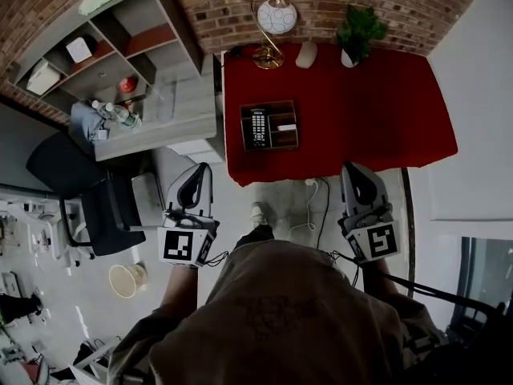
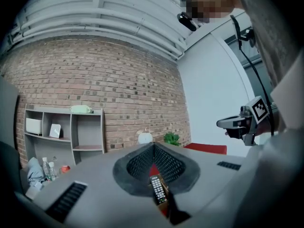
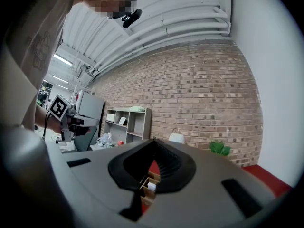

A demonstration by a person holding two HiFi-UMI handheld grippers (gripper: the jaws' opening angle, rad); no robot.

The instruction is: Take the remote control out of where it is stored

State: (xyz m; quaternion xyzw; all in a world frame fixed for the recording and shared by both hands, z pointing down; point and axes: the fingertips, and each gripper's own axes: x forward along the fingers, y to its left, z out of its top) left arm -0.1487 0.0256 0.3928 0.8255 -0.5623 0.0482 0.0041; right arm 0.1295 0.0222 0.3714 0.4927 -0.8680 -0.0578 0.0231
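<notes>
Brick walls back a red table (image 1: 361, 111), which carries a wooden tray (image 1: 270, 146) near its front left corner, with a lamp (image 1: 272, 18) and a plant (image 1: 361, 26) along the far edge. Remote (image 1: 258, 127): lying flat in the tray's left compartment, buttons up, long axis pointing away from the person. Left gripper (image 1: 203, 168): held low beside the person's body, short of the table's front edge, well apart from the tray and to its near left. Its own view shows the jaw tips met, nothing clamped; the remote (image 2: 158, 190) appears far off through the gap beneath the tips. Right gripper (image 1: 351, 168): likewise held low, at the table's front edge, to the tray's near right and well apart from it. Its jaws are closed on nothing; only part of the tray (image 3: 147, 184) shows beyond them, the remote not visible from that side. Neither gripper touches the tray or the remote. A shelf (image 1: 120, 38) stands against the wall to the left and a dark chair (image 1: 96, 207) stands on the floor beside the left gripper.
</notes>
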